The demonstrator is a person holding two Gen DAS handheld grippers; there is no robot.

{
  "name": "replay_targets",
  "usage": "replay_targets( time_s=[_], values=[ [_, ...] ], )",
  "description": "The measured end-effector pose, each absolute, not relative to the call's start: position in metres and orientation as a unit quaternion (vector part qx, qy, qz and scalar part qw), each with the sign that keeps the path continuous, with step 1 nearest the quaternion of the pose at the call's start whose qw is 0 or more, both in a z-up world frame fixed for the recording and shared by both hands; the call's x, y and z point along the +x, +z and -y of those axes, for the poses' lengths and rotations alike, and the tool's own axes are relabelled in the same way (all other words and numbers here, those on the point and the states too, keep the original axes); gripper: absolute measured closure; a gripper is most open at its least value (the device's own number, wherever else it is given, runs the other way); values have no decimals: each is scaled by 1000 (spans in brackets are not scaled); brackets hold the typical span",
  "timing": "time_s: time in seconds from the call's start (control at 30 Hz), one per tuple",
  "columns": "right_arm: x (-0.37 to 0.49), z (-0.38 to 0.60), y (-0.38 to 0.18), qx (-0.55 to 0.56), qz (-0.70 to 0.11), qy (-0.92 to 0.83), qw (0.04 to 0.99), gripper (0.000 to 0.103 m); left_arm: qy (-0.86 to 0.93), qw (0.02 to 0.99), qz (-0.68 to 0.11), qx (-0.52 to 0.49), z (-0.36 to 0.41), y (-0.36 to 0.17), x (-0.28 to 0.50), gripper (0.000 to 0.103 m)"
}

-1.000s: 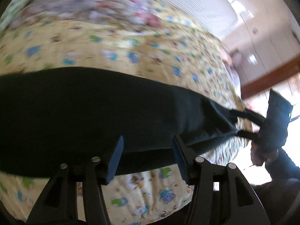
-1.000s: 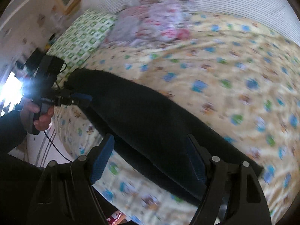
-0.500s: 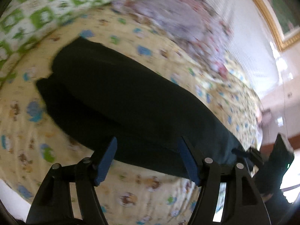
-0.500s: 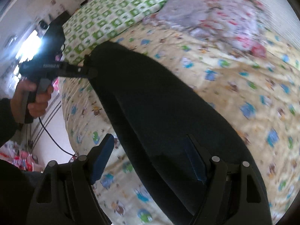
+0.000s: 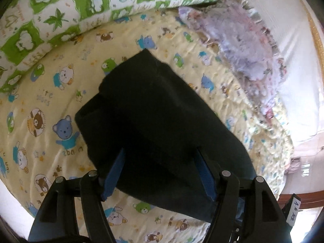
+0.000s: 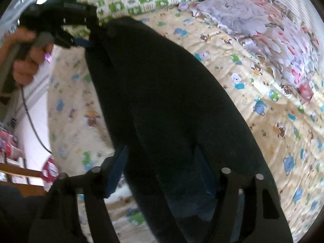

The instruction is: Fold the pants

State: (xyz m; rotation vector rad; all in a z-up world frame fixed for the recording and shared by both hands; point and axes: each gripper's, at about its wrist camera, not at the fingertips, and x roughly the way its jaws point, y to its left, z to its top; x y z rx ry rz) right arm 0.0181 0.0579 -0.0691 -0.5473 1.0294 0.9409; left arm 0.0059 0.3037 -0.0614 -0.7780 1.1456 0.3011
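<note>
The black pants [image 5: 154, 113] lie folded lengthwise on the yellow cartoon-print bedsheet [image 5: 50, 105]. In the left wrist view my left gripper [image 5: 160, 158] is open, its blue-padded fingers [image 5: 114, 172] straddling the pants' near part from above. In the right wrist view the pants [image 6: 166, 93] run from the lower middle up to the left. My right gripper [image 6: 162, 158] is open with the cloth between its fingers. The left gripper [image 6: 81, 40], held by a hand, shows there at the pants' far end.
A green-and-white patterned pillow [image 5: 66, 6] lies along the head of the bed. A crumpled purple and pink floral blanket [image 5: 243, 46] lies at the far right, against a white wall. The bed's edge and the floor [image 6: 30, 121] are at the left in the right wrist view.
Both cameras swung along the pants. The left gripper moved from the long side to one end; both grippers came closer over the cloth. Both stayed open.
</note>
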Motion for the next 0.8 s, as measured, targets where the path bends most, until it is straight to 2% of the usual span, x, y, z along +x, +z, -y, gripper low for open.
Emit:
replay_targets(
  time_s=[0.1, 0.13, 0.17, 0.2, 0.23, 0.27, 0.3, 0.4, 0.8],
  values=[
    [16, -60, -74, -263, -464, 425, 731, 39, 147, 759, -523, -358, -302, -66, 8, 36],
    [16, -60, -74, -270, -460, 425, 732, 43, 151, 760, -521, -359, -302, -67, 7, 39],
    [16, -59, -75, -272, -459, 423, 733, 46, 153, 762, -518, -359, -303, -68, 7, 52],
    [18, -58, -75, -269, -460, 423, 733, 55, 154, 763, -516, -358, -304, -69, 6, 64],
    [22, -54, -73, -252, -465, 429, 732, 70, 155, 765, -514, -355, -305, -69, 5, 69],
    [25, -51, -71, -235, -472, 433, 731, 79, 155, 769, -510, -353, -305, -68, 4, 77],
    [29, -47, -69, -210, -480, 438, 730, 94, 153, 775, -505, -349, -305, -66, 5, 84],
    [39, -38, -62, -160, -489, 441, 735, 96, 148, 790, -491, -336, -303, -56, 3, 94],
    [21, -21, -16, -89, -483, 493, 718, 97, 137, 811, -445, -354, -302, -16, -28, 96]
  ],
)
